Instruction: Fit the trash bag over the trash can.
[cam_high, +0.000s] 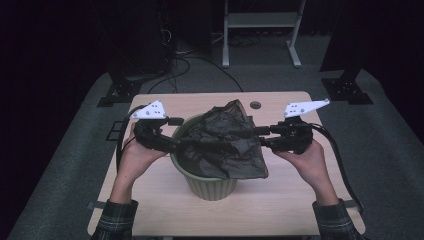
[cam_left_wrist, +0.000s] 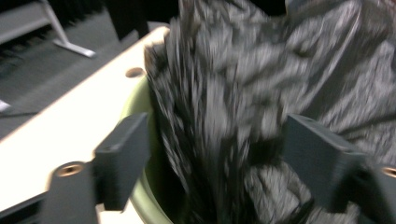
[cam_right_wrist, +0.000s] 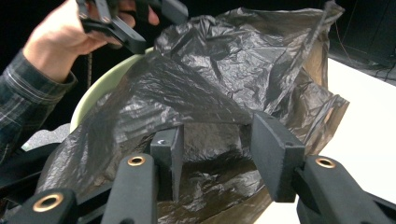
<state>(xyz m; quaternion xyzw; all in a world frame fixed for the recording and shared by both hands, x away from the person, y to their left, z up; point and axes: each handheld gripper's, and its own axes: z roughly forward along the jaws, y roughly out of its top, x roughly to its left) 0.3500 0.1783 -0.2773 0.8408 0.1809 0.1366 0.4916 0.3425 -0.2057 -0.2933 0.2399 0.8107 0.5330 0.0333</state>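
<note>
A crumpled black plastic bag lies bunched over a pale green bucket in the middle of the wooden table. My left gripper is at the bucket's left rim. In the left gripper view its jaws stand wide apart with blurred bag folds between them and the green rim beside them. My right gripper is at the bag's right side. Its jaws are apart with loose bag film between them. The right gripper view also catches the left gripper.
A small round hole is in the table's far edge. Beyond the table stand a white frame, black stand bases and floor cables. Cables trail from both grippers along the table's sides.
</note>
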